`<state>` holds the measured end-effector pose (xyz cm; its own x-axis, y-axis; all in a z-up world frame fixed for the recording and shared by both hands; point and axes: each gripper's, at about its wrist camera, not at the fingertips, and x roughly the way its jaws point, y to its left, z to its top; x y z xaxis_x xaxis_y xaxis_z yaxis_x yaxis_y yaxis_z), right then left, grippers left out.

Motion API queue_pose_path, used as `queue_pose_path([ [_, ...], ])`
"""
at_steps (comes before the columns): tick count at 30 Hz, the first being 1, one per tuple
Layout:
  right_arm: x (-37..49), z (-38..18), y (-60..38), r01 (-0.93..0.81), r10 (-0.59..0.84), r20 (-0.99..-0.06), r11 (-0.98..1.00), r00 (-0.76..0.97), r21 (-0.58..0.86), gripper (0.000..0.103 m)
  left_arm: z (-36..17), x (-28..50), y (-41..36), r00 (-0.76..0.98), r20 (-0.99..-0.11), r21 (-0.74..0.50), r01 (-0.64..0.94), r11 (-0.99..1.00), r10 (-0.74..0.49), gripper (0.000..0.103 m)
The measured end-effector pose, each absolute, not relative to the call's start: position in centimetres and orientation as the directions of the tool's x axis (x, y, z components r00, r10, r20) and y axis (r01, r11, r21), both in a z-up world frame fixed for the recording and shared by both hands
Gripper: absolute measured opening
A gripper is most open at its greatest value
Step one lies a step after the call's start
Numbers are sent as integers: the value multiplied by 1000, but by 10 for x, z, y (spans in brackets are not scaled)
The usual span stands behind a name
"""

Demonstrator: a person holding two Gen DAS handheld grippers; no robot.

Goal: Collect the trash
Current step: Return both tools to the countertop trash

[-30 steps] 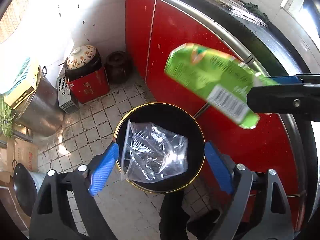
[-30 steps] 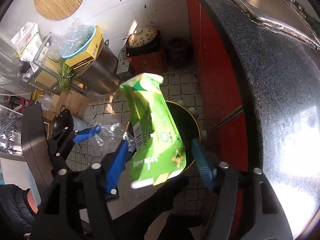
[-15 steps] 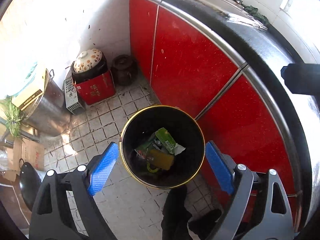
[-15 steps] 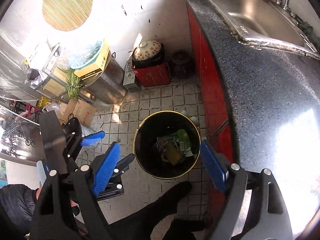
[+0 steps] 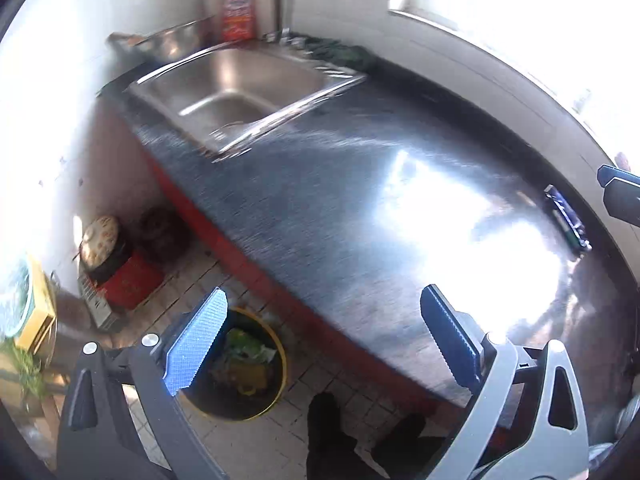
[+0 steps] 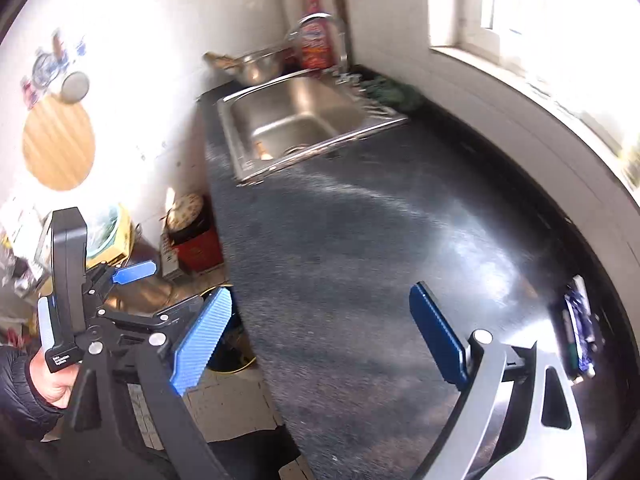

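A black trash bin with a yellow rim (image 5: 276,364) stands on the tiled floor by the red cabinets; green and yellow trash (image 5: 246,350) lies in it. It shows partly in the right wrist view (image 6: 236,360). My left gripper (image 5: 320,340) is open and empty, above the counter's front edge. My right gripper (image 6: 320,336) is open and empty over the dark counter (image 6: 380,240). A blue wrapper (image 5: 566,220) lies at the counter's right end, also in the right wrist view (image 6: 580,328). The left gripper also shows in the right wrist view (image 6: 92,292).
A steel sink (image 5: 240,84) with a tap and a red bottle (image 5: 238,12) is at the counter's far end. A dark cloth (image 6: 396,90) lies beside it. A patterned pot on a red box (image 5: 112,256) stands on the floor by the wall.
The clear plastic and the green carton dropped from the grippers into the bin. Both grippers then swung up from the bin toward the counter.
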<state>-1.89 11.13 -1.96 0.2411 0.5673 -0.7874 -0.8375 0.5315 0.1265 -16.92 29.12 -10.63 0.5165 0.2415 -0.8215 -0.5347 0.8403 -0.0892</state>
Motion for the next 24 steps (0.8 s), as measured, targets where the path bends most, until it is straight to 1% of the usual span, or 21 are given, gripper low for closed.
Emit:
queue_pose_path([
  [3,12,-8,45,-747,538,-768,654,348,119,88,-91,-115,249,565,-811,-115,-407,906,150,94],
  [7,32,-3,-41,-631,478,-750,769,457,105,88,-74,-55,178,603,-797,-143,-230,963,25,94],
  [10,41,-6,-98,-544,432,-751,831,500,116,88,-65,-24,121,606,-795,-136,-106,985,-44,94],
  [14,47,-10,-150,-459,393,-748,878,534,133,88,-62,-3,68,598,-794,-123,17,992,-109,94],
  [18,53,-15,-174,-421,381,-747,895,545,149,88,-63,4,43,587,-800,-96,84,992,-127,94],
  [24,67,-19,-180,-438,402,-747,884,530,166,88,-67,26,40,576,-809,-92,74,993,-118,94],
])
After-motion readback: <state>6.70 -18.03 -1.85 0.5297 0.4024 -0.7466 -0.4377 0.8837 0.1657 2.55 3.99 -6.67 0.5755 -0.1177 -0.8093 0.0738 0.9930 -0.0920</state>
